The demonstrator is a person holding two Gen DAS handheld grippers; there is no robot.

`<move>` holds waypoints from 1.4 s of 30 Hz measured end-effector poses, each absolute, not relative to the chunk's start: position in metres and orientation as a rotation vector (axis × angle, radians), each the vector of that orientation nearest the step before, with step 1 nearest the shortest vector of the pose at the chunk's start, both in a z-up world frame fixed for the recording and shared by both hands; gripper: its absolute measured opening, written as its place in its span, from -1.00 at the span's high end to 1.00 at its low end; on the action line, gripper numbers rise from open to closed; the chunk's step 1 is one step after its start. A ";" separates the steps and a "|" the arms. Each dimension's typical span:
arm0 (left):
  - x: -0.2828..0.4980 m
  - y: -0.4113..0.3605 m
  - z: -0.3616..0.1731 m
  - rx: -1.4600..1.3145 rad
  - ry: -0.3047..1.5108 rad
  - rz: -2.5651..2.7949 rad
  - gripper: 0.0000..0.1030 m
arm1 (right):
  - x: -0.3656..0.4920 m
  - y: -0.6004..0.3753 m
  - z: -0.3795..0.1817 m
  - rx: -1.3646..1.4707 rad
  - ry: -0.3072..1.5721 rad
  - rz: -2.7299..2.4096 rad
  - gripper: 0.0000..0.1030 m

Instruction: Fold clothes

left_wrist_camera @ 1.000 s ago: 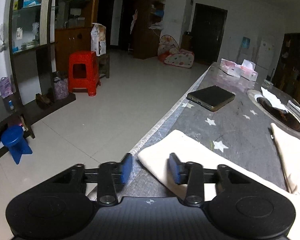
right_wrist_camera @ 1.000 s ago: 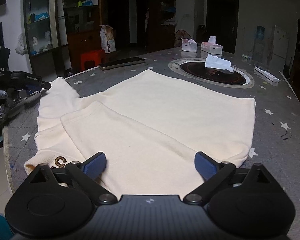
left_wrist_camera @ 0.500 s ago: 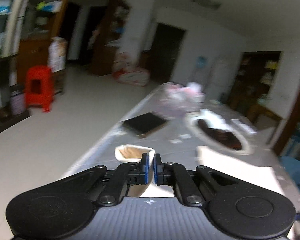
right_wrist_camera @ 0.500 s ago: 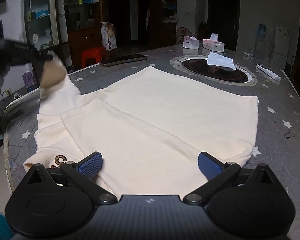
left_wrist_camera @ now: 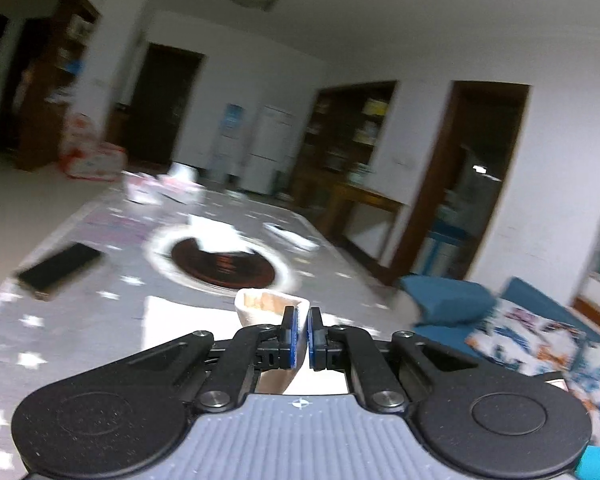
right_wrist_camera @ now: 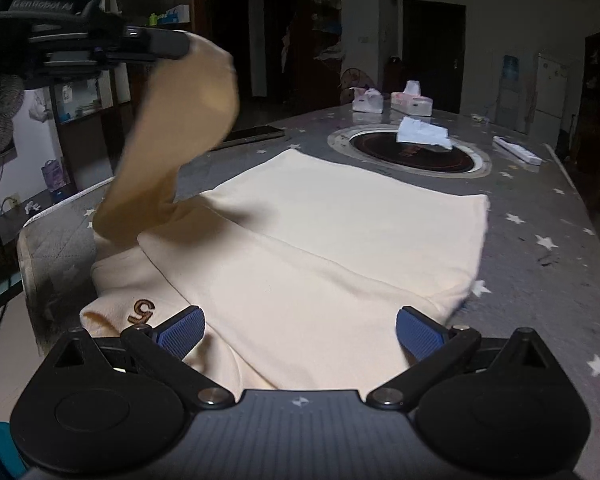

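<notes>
Above table | left gripper clamps sleeve, now raised | right gripper spread

- "GenRobot.AI" stands in pale letters on the dark body of the left gripper, upper left of the right wrist view.
- A brown embroidered mark like "G" sits on the cream garment, lower left.

Cream garment soft matt knit cloth; table cover quilted grey fabric
</notes>
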State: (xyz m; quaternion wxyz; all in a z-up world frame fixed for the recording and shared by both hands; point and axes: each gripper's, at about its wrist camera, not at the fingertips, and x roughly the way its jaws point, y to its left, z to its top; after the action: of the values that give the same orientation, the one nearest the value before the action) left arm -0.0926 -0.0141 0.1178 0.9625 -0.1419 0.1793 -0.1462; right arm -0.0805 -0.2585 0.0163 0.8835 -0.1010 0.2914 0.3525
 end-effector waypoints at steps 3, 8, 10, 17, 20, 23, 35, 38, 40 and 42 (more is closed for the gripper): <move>-0.084 -0.038 0.113 -0.292 0.384 -0.395 0.89 | -0.086 -0.268 0.019 -0.200 0.601 0.718 -1.00; -0.072 -0.074 0.094 -0.273 0.454 -0.499 0.89 | -0.092 -0.282 0.021 -0.172 0.598 0.692 -1.00; -0.067 -0.083 0.085 -0.283 0.494 -0.529 0.88 | -0.093 -0.288 0.021 -0.159 0.603 0.678 -1.00; -0.063 -0.099 0.065 -0.297 0.581 -0.634 0.79 | -0.093 -0.306 0.020 -0.141 0.613 0.615 -1.00; -0.065 -0.095 0.064 -0.287 0.591 -0.658 0.75 | -0.092 -0.312 0.023 -0.140 0.603 0.584 -1.00; -0.067 -0.083 0.064 -0.275 0.580 -0.644 0.73 | -0.090 -0.317 0.029 -0.137 0.586 0.563 -1.00; -0.083 0.008 0.034 -0.229 0.639 -0.317 0.73 | -0.079 -0.283 0.041 -0.091 0.540 0.724 -1.00; -0.086 0.022 0.024 -0.236 0.671 -0.268 0.74 | -0.076 -0.266 0.038 -0.089 0.557 0.810 -1.00; -0.089 0.032 0.022 -0.248 0.673 -0.258 0.74 | -0.073 -0.257 0.033 -0.095 0.578 0.850 -1.00; -0.093 0.039 0.024 -0.251 0.666 -0.252 0.74 | -0.070 -0.248 0.027 -0.099 0.605 0.883 -1.00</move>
State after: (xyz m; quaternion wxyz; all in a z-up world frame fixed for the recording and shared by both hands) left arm -0.0935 0.0387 0.0236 0.9295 -0.1224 0.3254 -0.1229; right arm -0.0696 -0.2478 0.0267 0.8590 -0.0471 0.2879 0.4207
